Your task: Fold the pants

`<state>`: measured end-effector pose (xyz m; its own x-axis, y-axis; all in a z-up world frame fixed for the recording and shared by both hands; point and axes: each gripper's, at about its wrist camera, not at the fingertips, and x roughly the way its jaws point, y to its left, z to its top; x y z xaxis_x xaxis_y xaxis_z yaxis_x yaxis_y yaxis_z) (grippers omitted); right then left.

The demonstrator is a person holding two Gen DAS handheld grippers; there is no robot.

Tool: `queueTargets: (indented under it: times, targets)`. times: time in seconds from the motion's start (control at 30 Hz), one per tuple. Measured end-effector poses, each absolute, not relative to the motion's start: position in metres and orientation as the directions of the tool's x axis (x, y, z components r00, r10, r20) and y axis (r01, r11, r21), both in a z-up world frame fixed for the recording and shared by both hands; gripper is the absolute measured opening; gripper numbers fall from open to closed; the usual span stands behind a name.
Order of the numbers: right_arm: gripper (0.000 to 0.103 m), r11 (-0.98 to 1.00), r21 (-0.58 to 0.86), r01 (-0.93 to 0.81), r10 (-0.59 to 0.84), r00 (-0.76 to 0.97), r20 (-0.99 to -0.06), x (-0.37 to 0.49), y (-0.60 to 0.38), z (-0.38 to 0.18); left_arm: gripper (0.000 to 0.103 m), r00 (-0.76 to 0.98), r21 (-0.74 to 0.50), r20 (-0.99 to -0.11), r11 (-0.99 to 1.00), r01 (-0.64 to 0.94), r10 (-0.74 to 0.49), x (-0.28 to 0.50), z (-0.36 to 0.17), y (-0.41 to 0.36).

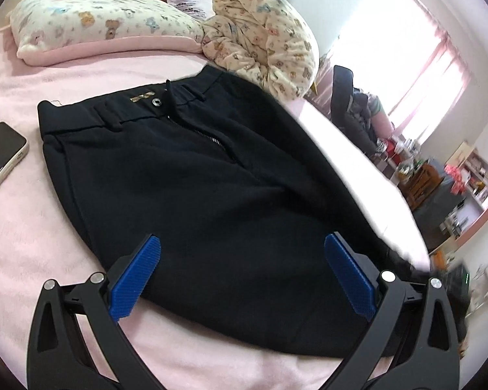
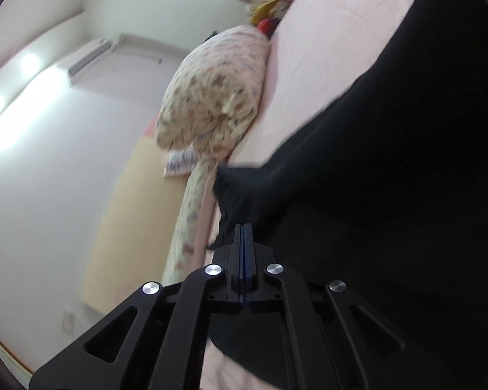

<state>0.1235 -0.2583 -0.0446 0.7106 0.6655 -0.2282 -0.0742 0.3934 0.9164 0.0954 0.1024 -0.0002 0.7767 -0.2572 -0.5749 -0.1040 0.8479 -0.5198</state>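
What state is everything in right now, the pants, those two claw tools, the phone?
Pants: lying on the pink bed, zipper open, one part lifted.
Left gripper: open, holding nothing.
Right gripper: shut on the dark pants fabric.
Phone: screen dark, on the bed beside the pants.

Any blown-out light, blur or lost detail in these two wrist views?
Left wrist view: the pink-curtained window is overexposed, the cluttered shelves are smeared, and the dark navy pants keep their zipper detail. Right wrist view: ceiling lights glare, and the pants read as featureless black around the shut right gripper.
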Motion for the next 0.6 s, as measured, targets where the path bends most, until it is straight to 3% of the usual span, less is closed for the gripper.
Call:
queueTargets:
  times: [0.1, 0.3, 0.33, 0.37, 0.43, 0.53, 0.6]
  targets:
    - [0.0, 0.501, 0.861, -0.089, 0.635, 0.714, -0.295, 0.109, -0.257, -0.046, 0.101, 0.791, -0.508, -0.567, 0.854, -0.116, -0.23, 0.097, 0.006, 0.107]
    - [0.012, 0.332, 0.943, 0.028, 0.694, 0.669, -0.265, 0.145, -0.272, -0.047, 0.101, 0.83, -0.43, -0.541, 0.893, -0.135, -0.135, 0.094, 0.018, 0.099]
    - [0.023, 0.321, 0.947, 0.026, 0.69, 0.678, -0.253, 0.15, -0.272, -0.044, 0.101, 0.832, -0.421, -0.54, 0.897, -0.134, -0.129, 0.094, 0.018, 0.095]
    - [0.049, 0.306, 0.951, 0.045, 0.678, 0.691, -0.251, 0.158, -0.273, -0.04, 0.101, 0.831, -0.422, -0.54, 0.897, -0.132, -0.132, 0.095, 0.017, 0.094]
    - [0.063, 0.239, 0.968, 0.072, 0.663, 0.716, -0.218, 0.173, -0.275, -0.04, 0.101, 0.822, -0.447, -0.546, 0.886, -0.123, -0.161, 0.097, 0.014, 0.092]
    - [0.062, 0.161, 0.975, 0.151, 0.631, 0.744, -0.219, 0.193, -0.275, -0.048, 0.101, 0.805, -0.432, -0.57, 0.894, -0.122, -0.166, 0.101, 0.012, 0.09]
    - [0.052, 0.147, 0.965, 0.217, 0.602, 0.754, -0.262, 0.204, -0.272, -0.056, 0.101, 0.808, -0.402, -0.573, 0.907, -0.129, -0.139, 0.101, 0.014, 0.09]
